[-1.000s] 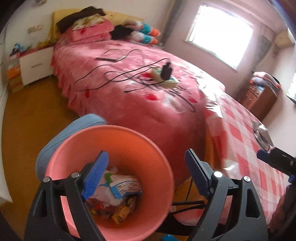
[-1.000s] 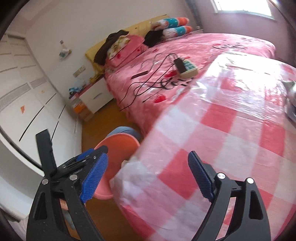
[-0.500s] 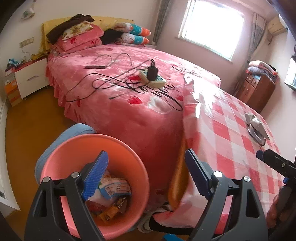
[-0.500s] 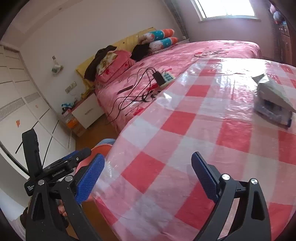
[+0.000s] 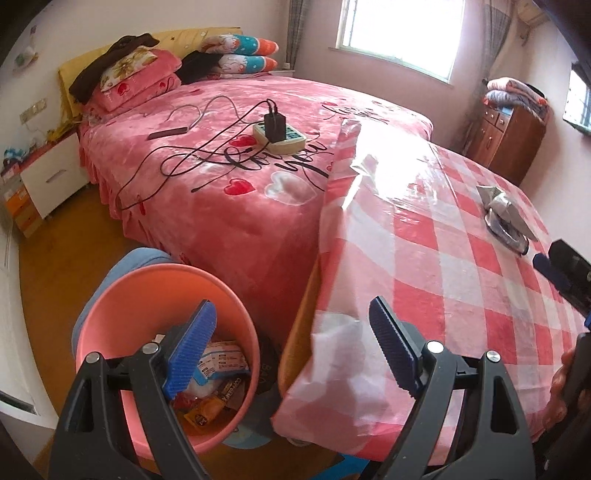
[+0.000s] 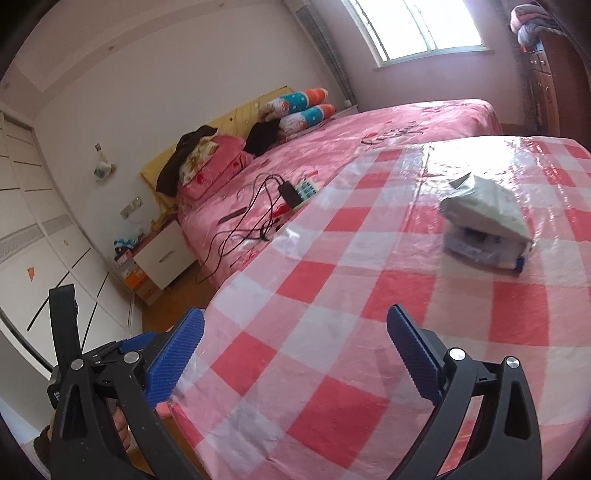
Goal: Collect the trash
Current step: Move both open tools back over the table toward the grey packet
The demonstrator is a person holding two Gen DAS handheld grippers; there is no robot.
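Pink-covered bed (image 5: 258,147), white nightstand (image 5: 51,177), wooden cabinet (image 5: 509,136), bright window (image 5: 402,33), pale walls, wood floor (image 5: 55,266)

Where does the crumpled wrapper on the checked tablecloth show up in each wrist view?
Left wrist: the wrapper lies far right, on the tablecloth, just above the tip of the other hand-held gripper.
Right wrist: the wrapper lies upper right, ahead and to the right of the opening, empty jaws.
Shared landmark: the power strip on the pink bed.
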